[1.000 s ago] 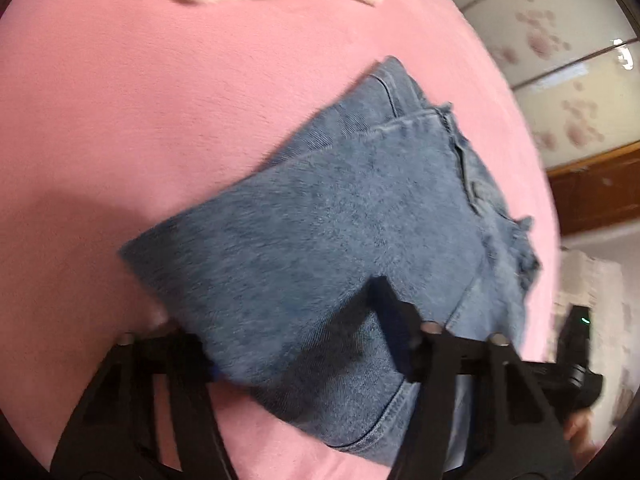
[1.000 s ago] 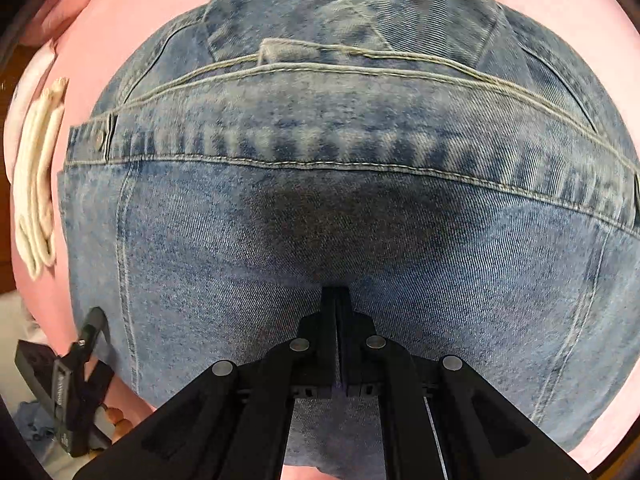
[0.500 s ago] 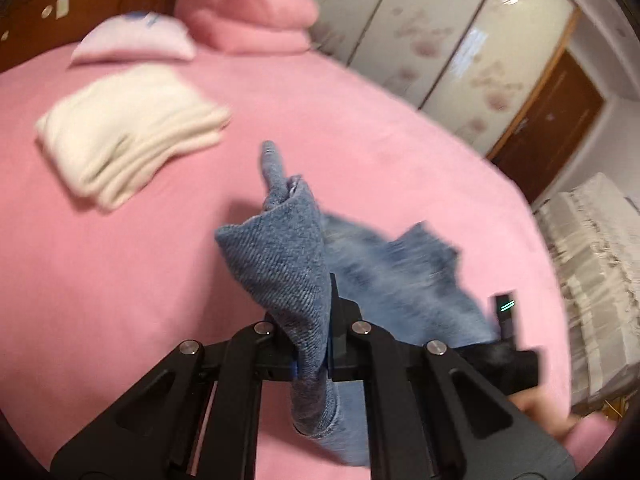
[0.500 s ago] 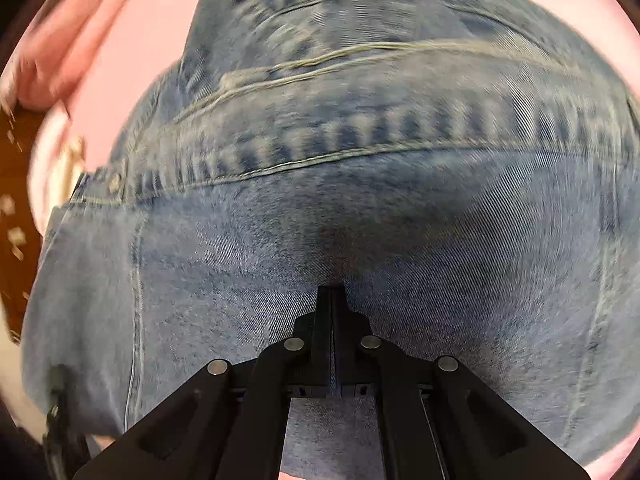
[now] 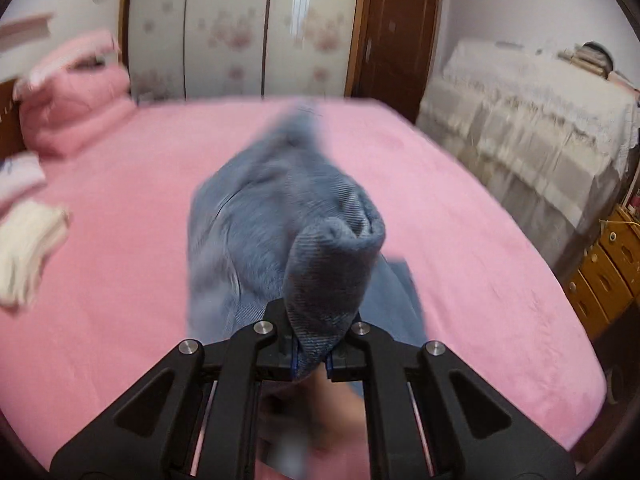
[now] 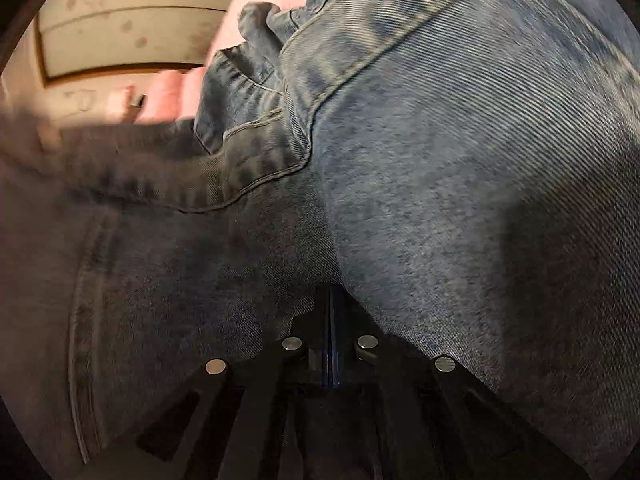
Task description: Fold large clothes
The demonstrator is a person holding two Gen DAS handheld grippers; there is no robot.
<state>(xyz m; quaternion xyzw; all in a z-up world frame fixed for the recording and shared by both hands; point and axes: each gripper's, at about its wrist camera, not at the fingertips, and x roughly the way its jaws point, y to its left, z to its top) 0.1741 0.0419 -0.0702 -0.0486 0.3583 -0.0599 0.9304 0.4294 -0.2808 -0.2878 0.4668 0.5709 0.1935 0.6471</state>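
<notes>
Denim sits bunched between the fingers of the left gripper, which pinch a thick rolled fold of the blue jeans and hold it above the pink bedspread. From that pinch the cloth stands up in a blurred hump and trails away toward the far edge of the bed, with a flatter part of the garment lying on the spread just right of the fingers. Below the left gripper, a blurred hand shows between the black arms of the tool.

In the right wrist view the fingers of the right gripper are pressed together, and denim folds over their tips; whether any cloth is caught between the pads cannot be made out. The jeans fill nearly the whole of that view, with a stitched waistband or pocket edge curving across the left and a crumpled fold rising at the far top.

Further out in the left view, a folded cream garment lies at the left edge of the bed, and pink pillows are stacked at the far left. Behind the bed stand a wardrobe with flower-patterned doors and a brown door. To the right stands furniture under a lace cover, with a wooden drawer unit nearer.
</notes>
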